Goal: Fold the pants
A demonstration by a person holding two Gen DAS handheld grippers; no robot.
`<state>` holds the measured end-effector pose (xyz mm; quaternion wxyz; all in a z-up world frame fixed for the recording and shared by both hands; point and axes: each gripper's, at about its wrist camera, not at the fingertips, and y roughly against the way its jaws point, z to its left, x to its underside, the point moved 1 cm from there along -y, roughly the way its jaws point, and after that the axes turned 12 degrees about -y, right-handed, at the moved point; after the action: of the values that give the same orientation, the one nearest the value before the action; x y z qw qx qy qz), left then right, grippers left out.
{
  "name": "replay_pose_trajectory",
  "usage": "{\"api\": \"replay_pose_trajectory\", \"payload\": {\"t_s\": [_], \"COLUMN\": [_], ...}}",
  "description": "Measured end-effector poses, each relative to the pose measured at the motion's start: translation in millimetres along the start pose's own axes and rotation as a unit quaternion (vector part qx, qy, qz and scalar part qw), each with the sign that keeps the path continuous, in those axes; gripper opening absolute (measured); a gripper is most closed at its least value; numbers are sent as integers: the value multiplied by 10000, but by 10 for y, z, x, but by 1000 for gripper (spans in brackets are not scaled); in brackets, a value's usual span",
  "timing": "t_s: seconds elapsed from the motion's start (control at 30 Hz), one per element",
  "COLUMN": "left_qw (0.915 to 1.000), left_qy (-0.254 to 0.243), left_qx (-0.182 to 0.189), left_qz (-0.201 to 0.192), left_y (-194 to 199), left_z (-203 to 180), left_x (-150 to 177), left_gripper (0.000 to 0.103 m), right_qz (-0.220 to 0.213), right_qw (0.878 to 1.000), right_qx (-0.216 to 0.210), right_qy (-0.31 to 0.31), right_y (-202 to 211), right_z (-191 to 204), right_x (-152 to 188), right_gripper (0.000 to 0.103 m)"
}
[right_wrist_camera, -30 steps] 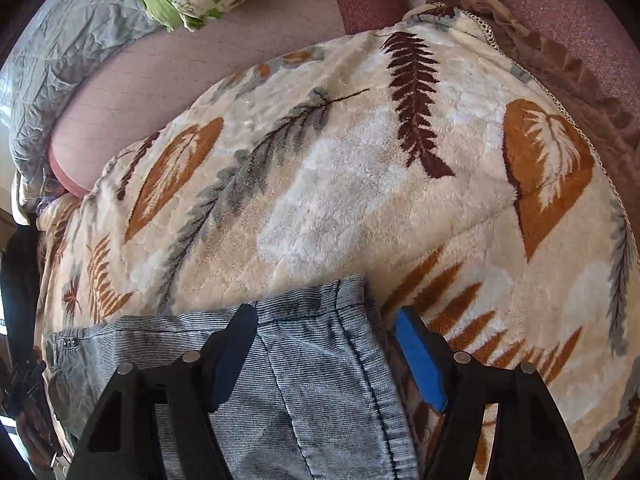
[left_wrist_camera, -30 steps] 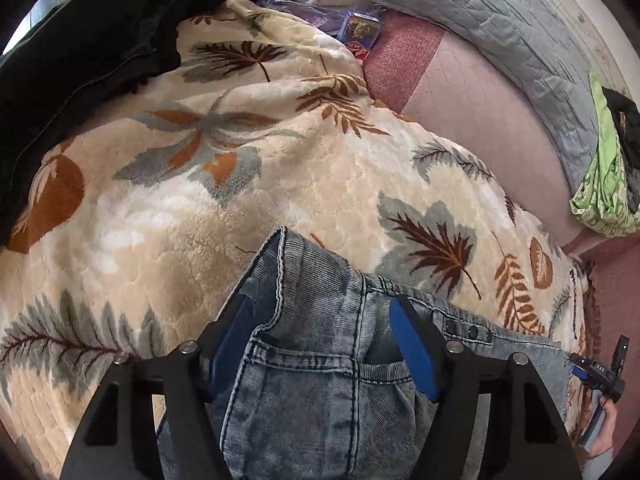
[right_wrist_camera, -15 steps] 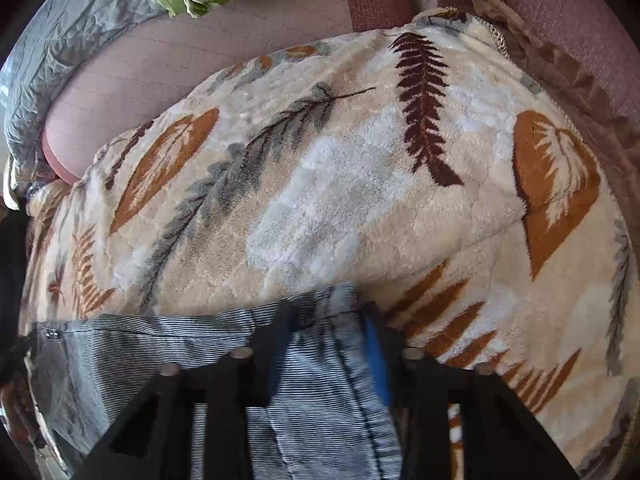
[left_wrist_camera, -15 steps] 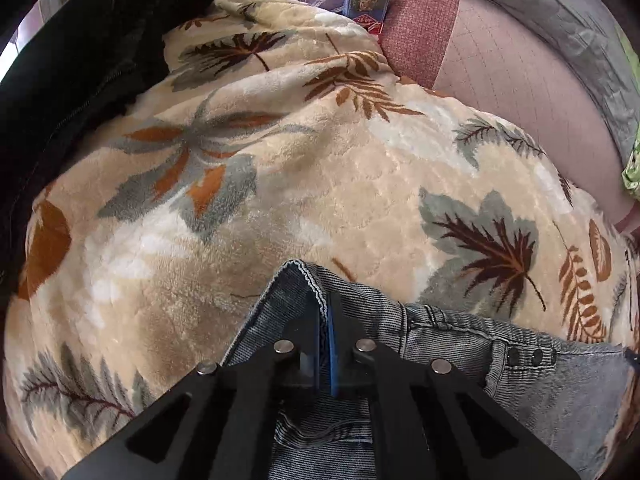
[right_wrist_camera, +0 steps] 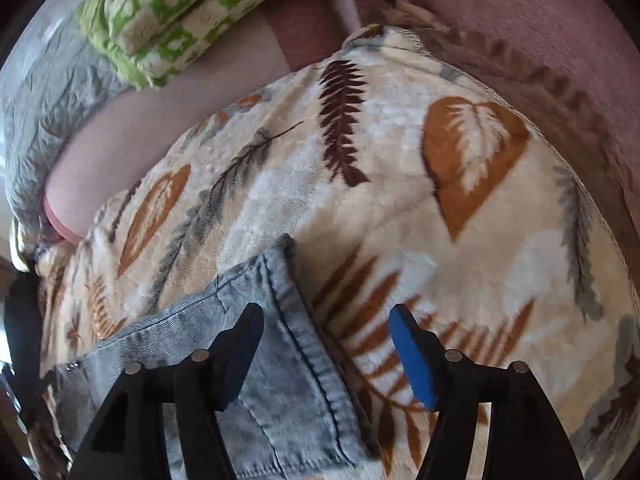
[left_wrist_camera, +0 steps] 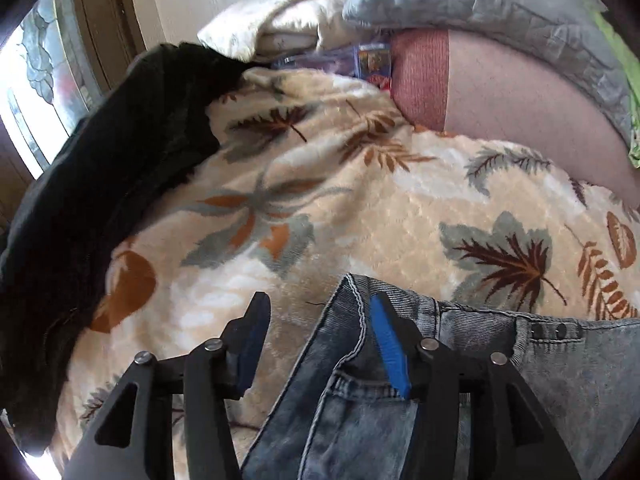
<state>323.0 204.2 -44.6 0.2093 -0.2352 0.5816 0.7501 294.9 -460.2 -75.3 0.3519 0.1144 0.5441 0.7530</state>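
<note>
Grey-blue denim pants (left_wrist_camera: 500,364) lie flat on a cream leaf-patterned blanket (left_wrist_camera: 320,208). In the left wrist view my left gripper (left_wrist_camera: 320,320) is open over one corner of the pants, the corner edge between the blue pads. In the right wrist view the pants (right_wrist_camera: 256,344) show another corner with a stitched hem. My right gripper (right_wrist_camera: 326,326) is open over that corner and holds nothing.
A black garment (left_wrist_camera: 100,200) lies at the blanket's left. A grey quilted pillow (left_wrist_camera: 500,12), white bedding (left_wrist_camera: 280,28) and a small printed packet (left_wrist_camera: 374,62) sit at the back. A green-white cloth (right_wrist_camera: 180,16) lies on the pink mattress (right_wrist_camera: 120,140).
Both grippers, shut on the pants corners half a second ago, have opened and let the denim go. It lies on the blanket. Both have tilted up and drawn back a little.
</note>
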Motion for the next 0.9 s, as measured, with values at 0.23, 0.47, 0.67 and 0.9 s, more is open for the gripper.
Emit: {"api": "replay_pose_trajectory", "payload": {"t_s": [0.23,0.47,0.67,0.9], "left_qw": [9977,9916,9894,9938], "left_qy": [-442,-1026,-1154,-1113], "left_qx": [516,32,-233,0], "left_qz": [57,781,854,-48], "left_y": [345,-32,-2,892], "left_z": [-196,-488,-504,-239], "left_x": [474,699,654,902], "left_gripper": [69,78,88,88], "right_qz": [742,32,121,-75], "right_qw": [9972,9927,9804,9991], "right_qx": [-67,677,1338,241], "right_qy": [-98,1001,1443,333], "right_y": [-139,280,-59,942], "right_z": [-190,208,-29,-518], "right_x": [408,569,775,1102], "right_gripper": [72,17,38,68]}}
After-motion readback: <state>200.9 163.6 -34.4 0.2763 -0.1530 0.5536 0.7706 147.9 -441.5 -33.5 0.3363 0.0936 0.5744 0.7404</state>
